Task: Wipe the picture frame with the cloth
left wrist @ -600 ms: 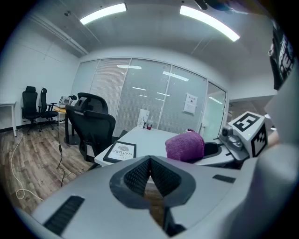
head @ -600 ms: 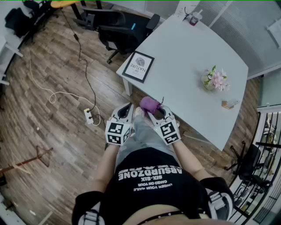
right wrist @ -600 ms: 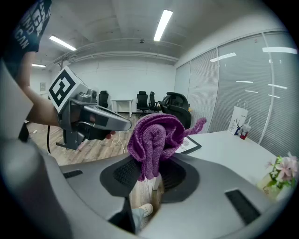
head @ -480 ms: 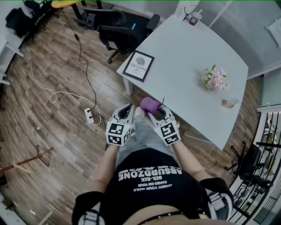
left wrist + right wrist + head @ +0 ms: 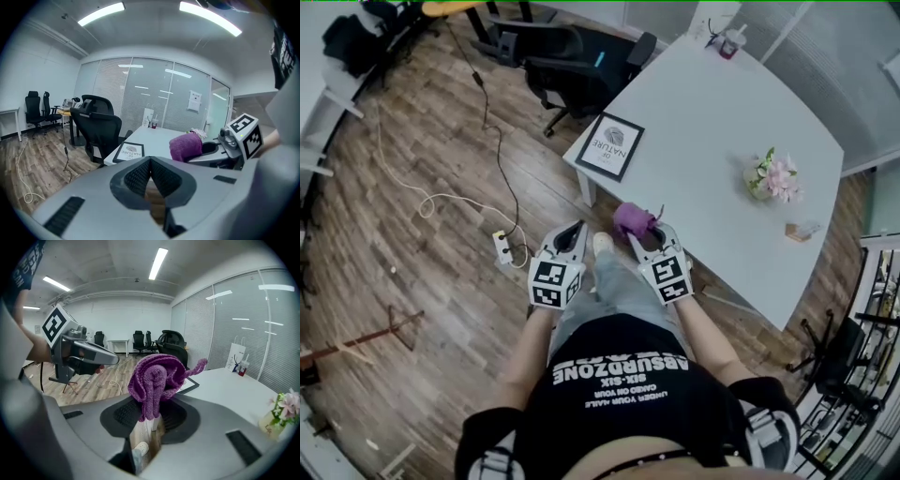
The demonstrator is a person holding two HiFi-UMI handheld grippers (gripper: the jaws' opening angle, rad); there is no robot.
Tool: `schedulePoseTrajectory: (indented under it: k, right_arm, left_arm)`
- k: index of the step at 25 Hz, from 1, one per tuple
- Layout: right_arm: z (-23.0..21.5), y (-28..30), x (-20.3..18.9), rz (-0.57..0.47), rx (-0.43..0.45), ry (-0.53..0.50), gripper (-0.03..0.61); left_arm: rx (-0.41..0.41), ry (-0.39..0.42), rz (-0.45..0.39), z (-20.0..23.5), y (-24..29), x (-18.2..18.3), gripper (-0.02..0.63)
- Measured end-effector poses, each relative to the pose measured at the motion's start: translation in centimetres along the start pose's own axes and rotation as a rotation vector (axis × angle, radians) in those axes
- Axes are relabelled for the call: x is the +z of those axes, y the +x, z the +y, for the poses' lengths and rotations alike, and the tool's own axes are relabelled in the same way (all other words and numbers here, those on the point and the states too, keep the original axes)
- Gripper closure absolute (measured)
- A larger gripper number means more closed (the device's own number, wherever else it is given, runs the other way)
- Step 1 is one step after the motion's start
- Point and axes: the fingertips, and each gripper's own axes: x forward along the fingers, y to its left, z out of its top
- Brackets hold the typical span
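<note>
Wood-plank flooring (image 5: 422, 272) in brown tones spreads under a smooth white desk (image 5: 722, 112) with a rounded outline. At the desk's corner nearest the black mesh office chair (image 5: 572, 70) lies the black-rimmed rectangular picture frame (image 5: 610, 147). It rests flat on its back, its thin dark border enclosing a white sheet printed with a grey round motif and the word NATURE.

The purple knitted cloth (image 5: 634, 219) is up off the desk, at the desk's near edge and well apart from the frame. It is soft and ribbed, bunched into folds, with one thin corner sticking out sideways. The right gripper (image 5: 643, 232) has its fingers closed tight on the lower part of this cloth, and the bundle bulges above the dark ribbed grip surfaces. The left gripper (image 5: 573, 230), grey moulded plastic with a marker cube, hangs just beside it over the floor. Its fingers are pressed together with nothing between them.

Farther along the desk stand a small round pot of pink flowers (image 5: 772, 176) and, near the far corner, a clear cup of red drink (image 5: 732, 42). A white cable (image 5: 422, 202) trails across the floor to a white power strip (image 5: 503, 247).
</note>
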Motion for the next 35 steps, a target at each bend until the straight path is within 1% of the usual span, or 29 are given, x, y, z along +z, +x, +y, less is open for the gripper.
schedulePoseTrajectory:
  k: [4, 8, 12, 15, 22, 25, 30, 35]
  right_arm:
    - [-1.8, 2.5, 1.3, 0.009, -0.017, -0.026, 0.459]
    - [-3.8, 5.2, 1.6, 0.051, -0.017, -0.071, 0.459]
    - [-5.4, 7.9, 0.9, 0.138, 0.019, -0.123, 0.459]
    - [-6.4, 9.6, 0.3, 0.184, 0.031, -0.153, 0.459]
    - [-8.3, 13.2, -0.1, 0.241, 0.058, -0.194, 0.459]
    - [-8.8, 14.5, -0.5, 0.269, 0.076, -0.219, 0.459]
    - [-9.6, 16.3, -1.1, 0.312, 0.117, -0.221, 0.459]
    - [-9.4, 17.5, -2.2, 0.374, 0.164, -0.253, 0.459]
  left_arm:
    - [-0.002, 0.007, 0.022, 2.0, 0.9, 0.7, 0.598]
    - [-0.003, 0.006, 0.043, 3.6, 3.0, 0.9, 0.598]
    - [-0.015, 0.014, 0.073, 4.7, 5.7, 1.2, 0.598]
    - [-0.020, 0.027, 0.096, 5.4, 7.6, 1.4, 0.598]
    - [-0.018, 0.018, 0.130, 7.6, 10.9, 1.9, 0.598]
    - [-0.013, 0.014, 0.149, 8.4, 12.3, 1.6, 0.598]
    - [-0.007, 0.021, 0.186, 9.2, 15.2, 0.8, 0.598]
    - [-0.009, 0.031, 0.236, 9.9, 17.4, -0.3, 0.598]
